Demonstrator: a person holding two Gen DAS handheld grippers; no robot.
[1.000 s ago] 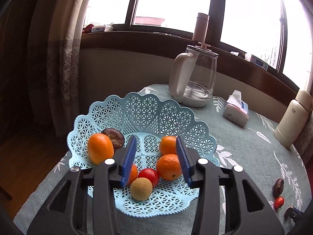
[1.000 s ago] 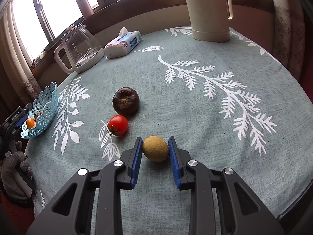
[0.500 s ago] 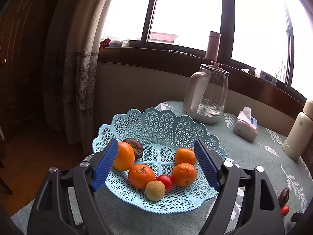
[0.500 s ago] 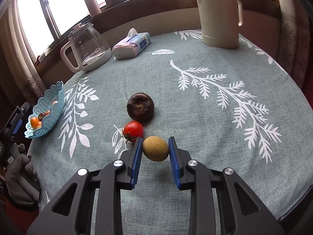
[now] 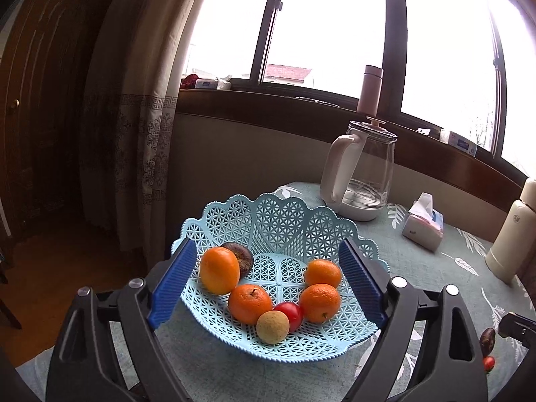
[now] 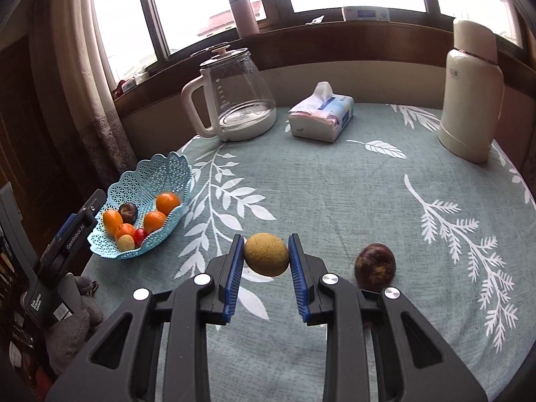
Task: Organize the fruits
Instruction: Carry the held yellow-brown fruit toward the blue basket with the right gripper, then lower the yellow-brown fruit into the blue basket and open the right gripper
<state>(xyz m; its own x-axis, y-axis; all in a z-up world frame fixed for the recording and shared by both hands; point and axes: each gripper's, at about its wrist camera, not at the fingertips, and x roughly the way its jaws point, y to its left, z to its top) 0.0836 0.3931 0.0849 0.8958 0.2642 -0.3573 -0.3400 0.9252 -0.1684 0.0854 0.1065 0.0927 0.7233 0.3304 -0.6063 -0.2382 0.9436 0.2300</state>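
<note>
Tan and matte, the small round fruit [image 6: 266, 259] sits clamped between the blue ribbed pads [image 6: 234, 281] of your right gripper [image 6: 265, 276], both pads pressing its widest part from either side, and it appears lifted just clear of the green leaf-print tablecloth [image 6: 335, 201], with a shadow beneath it. It looks light and firm with a dry, slightly rough skin, so it should not slip easily, but a thin rind of that kind may crack or bruise if you squeeze harder; hold it across the middle, as you do now, with only enough pressure to carry it. To its right, a dark purple-brown fruit [image 6: 375, 266] rests on the cloth, close beside the gripper's right finger; it looks wrinkled and harder-shelled, and is also best taken across its widest part. Well off to the left stands the pale blue lattice basket [image 6: 167, 171], holding several oranges [image 6: 167, 202], a small red fruit, a dark fruit and another tan one. Your left gripper [image 5: 264, 284] is spread wide with nothing in it, its blue pads on either side of that basket [image 5: 281, 214], whether touching the rim I cannot tell. The basket looks like thin, springy plastic, likely to flex or slide if nudged. A glass kettle [image 6: 234, 97], a tissue pack [image 6: 321, 114] and a cream flask [image 6: 470, 93] stand at the far side.
</note>
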